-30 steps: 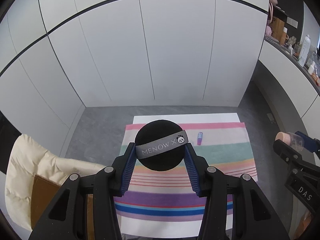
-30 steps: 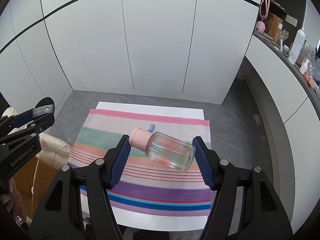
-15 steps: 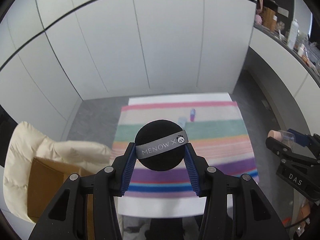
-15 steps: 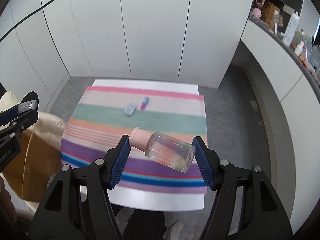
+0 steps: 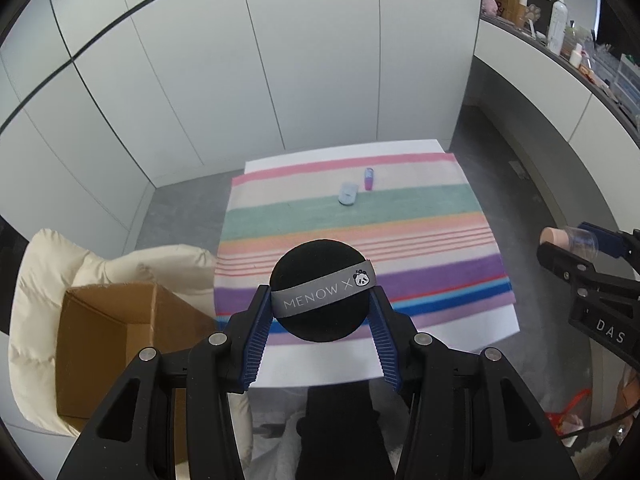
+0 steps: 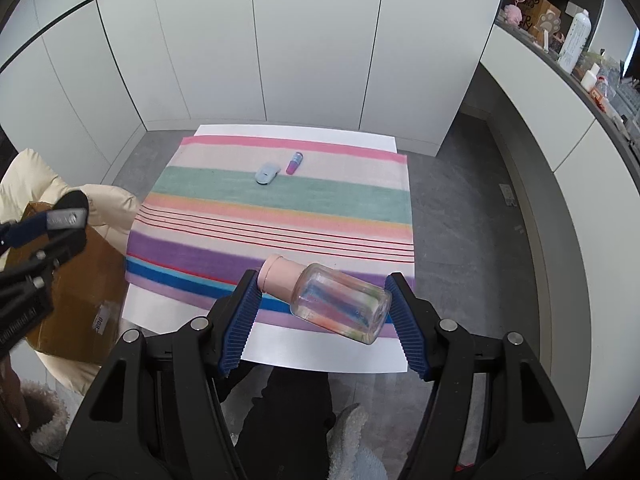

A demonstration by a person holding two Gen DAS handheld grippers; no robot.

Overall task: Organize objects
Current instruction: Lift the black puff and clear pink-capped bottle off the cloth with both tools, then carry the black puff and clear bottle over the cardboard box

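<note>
My left gripper [image 5: 320, 300] is shut on a black round powder puff [image 5: 316, 320] with a grey "MENOW X" strap, held above the near edge of the striped cloth [image 5: 420, 236]. My right gripper [image 6: 320, 292] is shut on a clear glass bottle [image 6: 340, 304] with a pink cap, lying crosswise between the jaws, above the cloth's near edge [image 6: 280, 216]. A pale blue oval object [image 6: 267, 173] and a small purple tube [image 6: 295, 162] lie side by side on the far part of the cloth; both also show in the left wrist view, the oval object [image 5: 347, 193] and the tube [image 5: 368, 179].
An open cardboard box [image 5: 108, 344] sits on a cream padded coat [image 5: 40, 264] left of the table; the box also shows in the right wrist view [image 6: 76, 312]. White cabinet doors stand behind. A shelf with bottles [image 6: 572, 40] runs along the right. Grey floor surrounds the table.
Both grippers have pulled back and up from the table with their objects still held. The blue oval object has come into view, and the open box now shows at left.
</note>
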